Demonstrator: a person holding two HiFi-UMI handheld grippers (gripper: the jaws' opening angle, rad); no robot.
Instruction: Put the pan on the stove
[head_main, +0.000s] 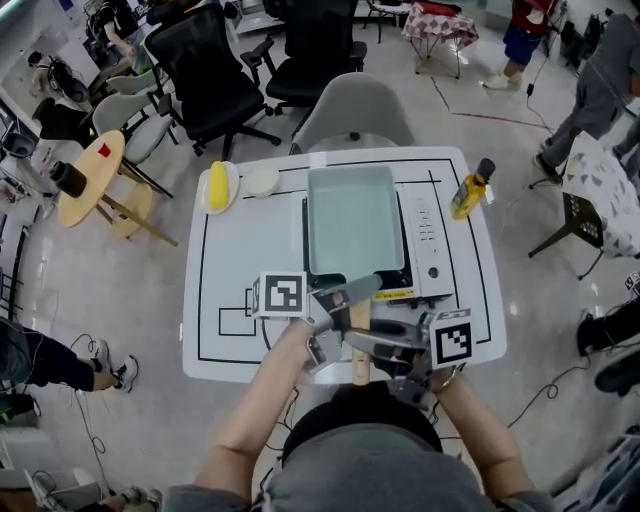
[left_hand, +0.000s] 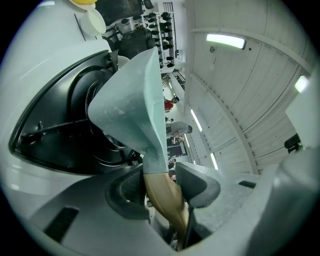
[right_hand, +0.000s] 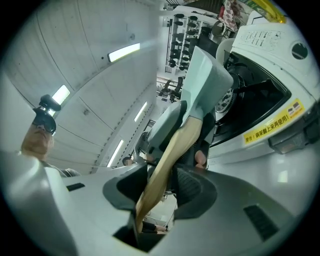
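The pale green rectangular pan (head_main: 352, 220) is over the burner of the white portable gas stove (head_main: 428, 240) on the white table (head_main: 240, 260). Whether it rests there I cannot tell. The left tool (left_hand: 162, 184) and right tool (right_hand: 165, 185) both clamp its wooden handle (head_main: 359, 322). Probably only settling and letting go remain.

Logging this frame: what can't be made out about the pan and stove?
- Pan touching stove or hovering: head view looks straight down; neither gripper view shows contact.
- Burner: head view, pan covers it.
- Stove button markings: head view, too small.
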